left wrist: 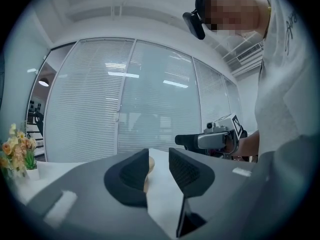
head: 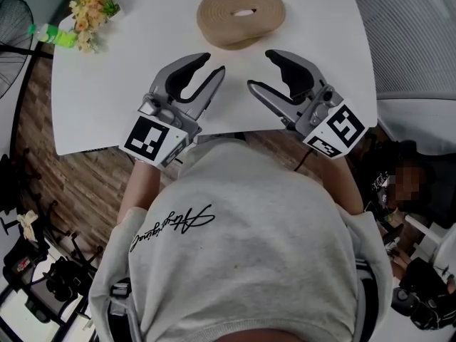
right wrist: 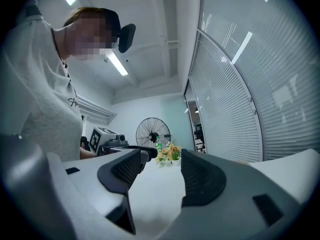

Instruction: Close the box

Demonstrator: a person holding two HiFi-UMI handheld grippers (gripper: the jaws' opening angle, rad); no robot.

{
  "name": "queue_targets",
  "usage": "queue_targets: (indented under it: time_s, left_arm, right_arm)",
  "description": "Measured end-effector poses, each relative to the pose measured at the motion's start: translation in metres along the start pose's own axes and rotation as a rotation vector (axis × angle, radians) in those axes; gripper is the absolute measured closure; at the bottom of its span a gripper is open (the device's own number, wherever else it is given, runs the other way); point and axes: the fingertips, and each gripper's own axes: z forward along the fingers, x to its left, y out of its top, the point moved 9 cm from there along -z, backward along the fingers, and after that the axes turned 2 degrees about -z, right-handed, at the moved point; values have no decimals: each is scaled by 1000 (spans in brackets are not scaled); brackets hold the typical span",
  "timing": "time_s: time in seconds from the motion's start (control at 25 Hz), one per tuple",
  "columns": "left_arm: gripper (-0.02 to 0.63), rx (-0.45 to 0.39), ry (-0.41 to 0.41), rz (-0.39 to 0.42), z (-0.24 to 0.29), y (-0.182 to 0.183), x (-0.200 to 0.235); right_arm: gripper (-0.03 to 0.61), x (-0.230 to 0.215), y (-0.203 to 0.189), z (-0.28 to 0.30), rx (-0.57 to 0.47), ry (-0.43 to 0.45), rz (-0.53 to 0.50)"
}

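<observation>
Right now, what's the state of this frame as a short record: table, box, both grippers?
table: white, holds box and flowers
box: round, tan, far middle, apart from both grippers
lid: cannot tell if on
flowers: far left corner
left gripper: open, empty, over near edge
right gripper: open, empty, over near edge

smooth matt white tabletop point(head: 107, 84); on it a round tan box point(head: 242, 26), matt and wood-like; below the tabletop, rough brown plank floor point(head: 71, 184).
</observation>
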Motion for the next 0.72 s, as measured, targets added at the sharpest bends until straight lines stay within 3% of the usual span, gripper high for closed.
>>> queue_targets:
  time_s: [0.16,0.4,0.72]
  left_arm:
    - [502,-3,-12,6,-1,3,-4]
    - [582,-11,-14,-12,-5,5,-6]
    - [614,-18,-3,34,-14,7,-18]
  right_arm:
    - [368,8,3,-1,18,1,-65]
    - [391,19,5,2,50,12,-139]
    - [481,27,8,-5,10,-5,-175]
